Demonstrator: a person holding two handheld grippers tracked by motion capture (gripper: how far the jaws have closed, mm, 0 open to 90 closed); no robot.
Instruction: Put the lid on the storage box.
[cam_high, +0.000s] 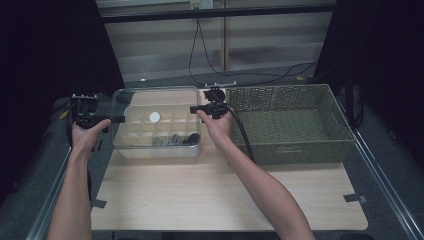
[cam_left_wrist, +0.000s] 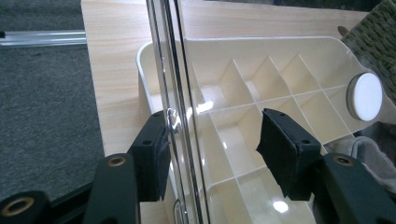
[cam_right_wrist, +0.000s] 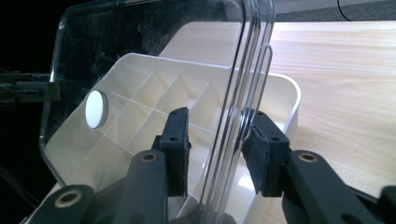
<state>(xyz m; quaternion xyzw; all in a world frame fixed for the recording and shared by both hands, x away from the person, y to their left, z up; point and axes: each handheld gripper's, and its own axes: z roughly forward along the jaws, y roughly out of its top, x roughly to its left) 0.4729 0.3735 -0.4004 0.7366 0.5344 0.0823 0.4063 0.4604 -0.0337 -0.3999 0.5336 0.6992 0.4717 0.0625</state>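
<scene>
We have the clear plastic rectangular lid (cam_high: 155, 117) standing between both fingers' pads: left fingers (cam_left_wrist: 212, 154) and right fingers (cam_right_wrist: 217, 149) both parted, straddling its opposite short edges.

A clear plastic lid (cam_high: 150, 100) sits level over the cream compartment box (cam_high: 156, 148), its opposite edges between tool jaws.

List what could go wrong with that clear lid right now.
1. Both hand-held grippers, left and right, straddle the thin edge of the clear lid with jaws open; it may slip out as they close.
2. The lid stands tilted over the divided tray; uneven lifting could twist it or drag the tray.
3. It might bump the woven basket beside it.
</scene>
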